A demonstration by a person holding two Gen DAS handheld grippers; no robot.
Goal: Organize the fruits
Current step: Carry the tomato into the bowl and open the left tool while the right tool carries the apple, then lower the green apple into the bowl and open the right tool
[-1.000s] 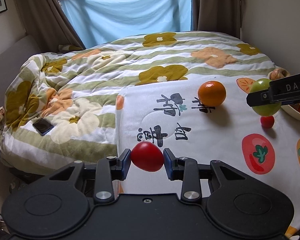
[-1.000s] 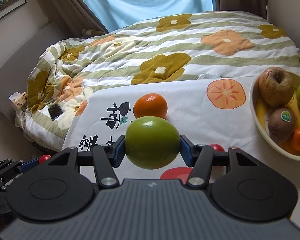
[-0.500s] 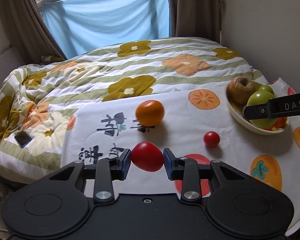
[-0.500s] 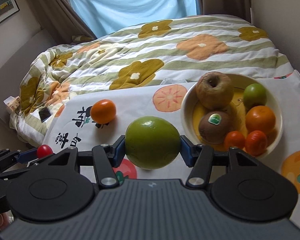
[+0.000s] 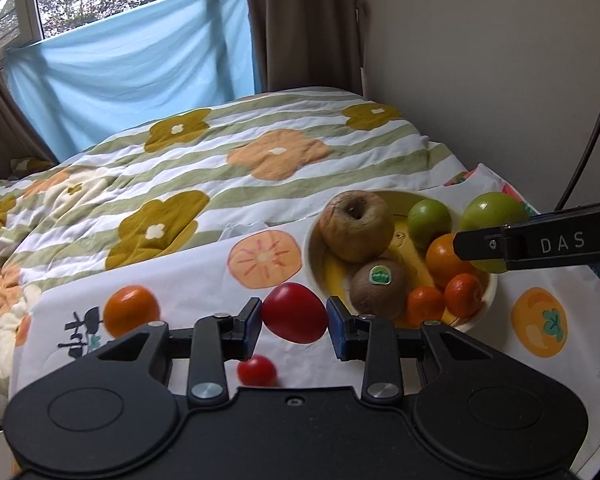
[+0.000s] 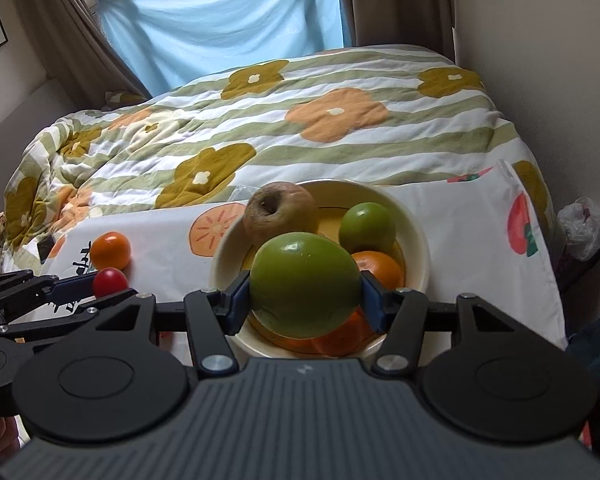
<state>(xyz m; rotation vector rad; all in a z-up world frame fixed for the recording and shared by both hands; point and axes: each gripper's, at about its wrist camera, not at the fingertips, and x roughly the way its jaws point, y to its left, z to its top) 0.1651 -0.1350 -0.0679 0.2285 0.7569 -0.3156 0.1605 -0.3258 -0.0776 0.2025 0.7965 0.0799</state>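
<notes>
- Left gripper [image 5: 294,322], nearest in the left wrist view: blue pads clamped on either side of a red fruit [image 5: 295,313], held above the cloth just left of the bowl.
- Directly below that fruit, on the printed cloth [image 5: 440,352]: a small red tomato [image 5: 257,370], partly hidden by the gripper body.
- Right gripper [image 6: 305,295], nearest in the right wrist view: pads pressed on a large green fruit [image 6: 305,285], held over the near part of the cream bowl [image 6: 414,232] and hiding part of its contents.
- Same pair in the left wrist view: dark finger marked "DAS" across the front of the green fruit, above the bowl's right rim.
- To the left on the cloth: a loose orange [image 5: 131,311], well apart from the bowl, beside black printed characters.
- Inside the bowl, near to far: two small mandarins [image 5: 463,295], a brown kiwi [image 5: 378,290] with a green sticker, a larger orange [image 5: 446,258], a wrinkled brown apple [image 5: 356,226], a smaller green fruit [image 5: 429,218].
- Under the fruit in the bowl: yellow surface visible, possibly a banana; cannot tell.
- Beyond the bowl: cloth edge lying on a striped quilt [image 5: 220,160] with orange and olive flowers.
- Farthest: pale blue sheet [image 5: 132,68] hung across the window, brown curtains on both sides, plain wall to the right.
</notes>
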